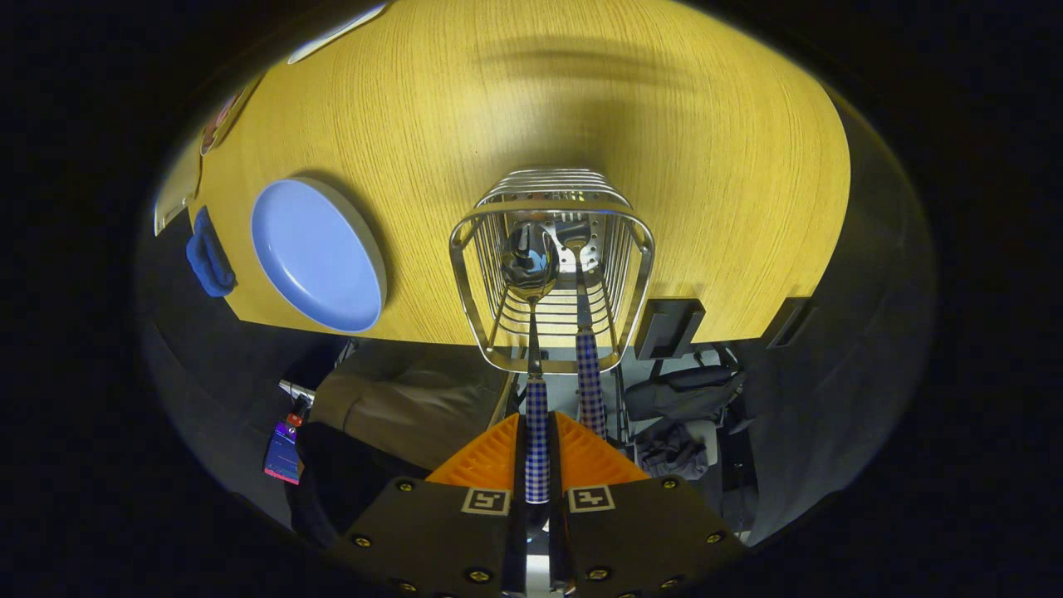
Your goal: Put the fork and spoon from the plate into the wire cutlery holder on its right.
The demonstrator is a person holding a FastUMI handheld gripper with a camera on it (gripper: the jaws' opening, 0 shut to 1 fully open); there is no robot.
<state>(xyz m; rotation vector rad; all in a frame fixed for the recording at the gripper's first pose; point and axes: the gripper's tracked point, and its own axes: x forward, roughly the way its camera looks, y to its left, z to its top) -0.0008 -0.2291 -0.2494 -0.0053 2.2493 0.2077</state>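
Observation:
My gripper [537, 453] is shut on the blue-checked handle of the spoon [531, 264], which points ahead with its shiny bowl inside the wire cutlery holder [633, 249]. The fork [585, 274] stands in the same holder just right of the spoon, its checked handle sticking out towards my fingers. The blue plate [315, 253] lies bare on the wooden table [706, 166], left of the holder.
A blue cloth-like thing [208, 257] lies at the table's edge beyond the plate. Below the table edge I see a person's trousers [399, 403], a small screen [282, 453] and dark bags or clutter [681, 415] on the floor.

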